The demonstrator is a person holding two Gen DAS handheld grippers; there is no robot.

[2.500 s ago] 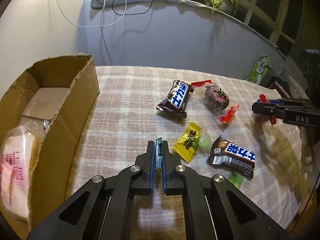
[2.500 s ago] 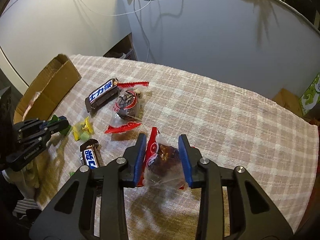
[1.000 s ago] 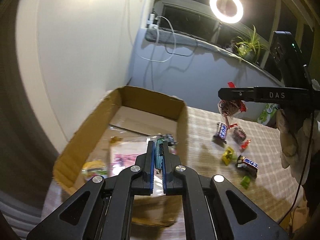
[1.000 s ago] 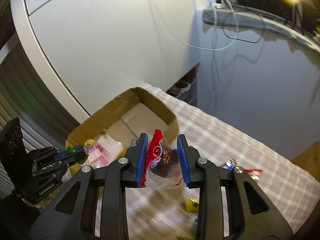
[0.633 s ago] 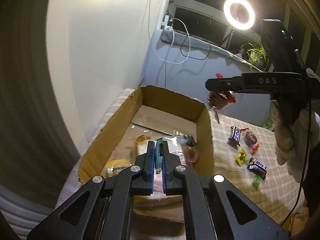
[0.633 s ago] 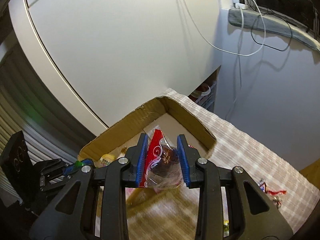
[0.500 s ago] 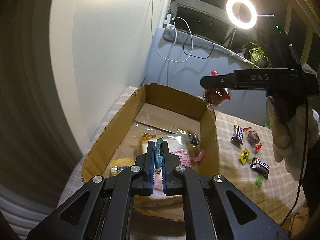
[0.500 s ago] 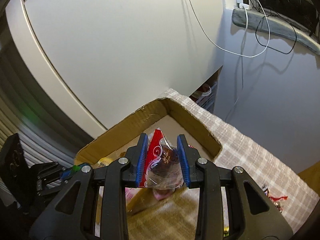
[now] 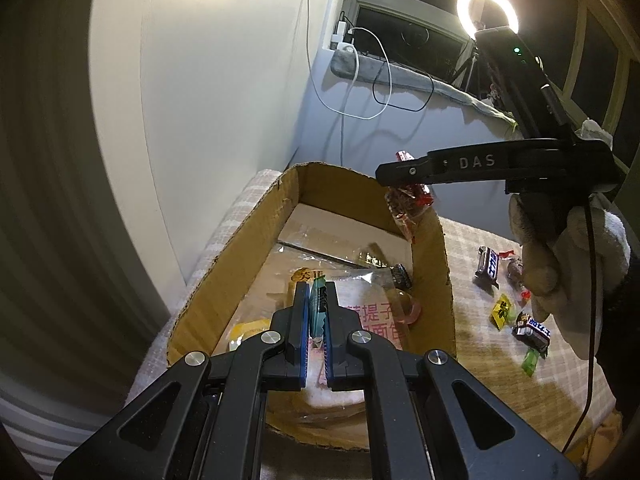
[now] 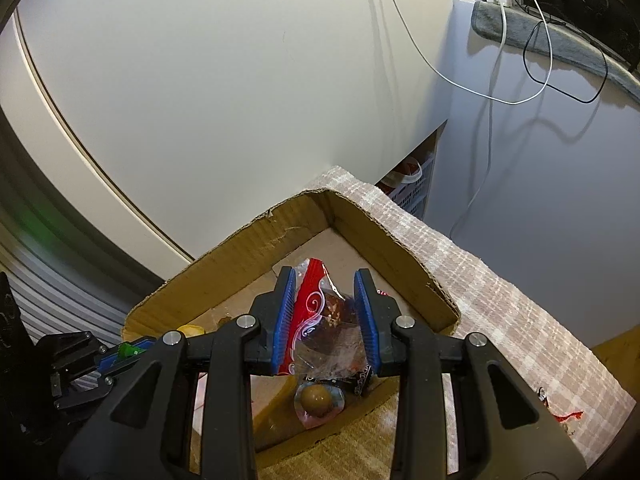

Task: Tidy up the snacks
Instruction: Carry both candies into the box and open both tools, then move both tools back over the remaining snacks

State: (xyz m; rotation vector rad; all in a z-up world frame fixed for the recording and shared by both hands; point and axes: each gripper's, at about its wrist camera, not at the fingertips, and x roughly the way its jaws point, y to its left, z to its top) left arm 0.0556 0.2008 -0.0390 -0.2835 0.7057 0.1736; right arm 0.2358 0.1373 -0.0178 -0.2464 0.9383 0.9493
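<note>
Snacks (image 9: 528, 330) on table; cardboard box (image 9: 434, 280) wall between.

The left wrist camera sits behind the left tool (image 9: 316, 308) and looks down at a slant into the cardboard box (image 9: 248, 248) from its near end, with the bench (image 9: 472, 360) stretching off to the right and the right tool (image 9: 390, 170) crossing above the box's far corner. The right wrist camera rides behind its own tool (image 10: 325, 312) and looks steeply into that same box (image 10: 384, 240) from its bench side — close above it — toward the white wall. Both views share the box's inside; each catches the other tool, the left one (image 10: 132, 350) at the lower left edge.
</note>
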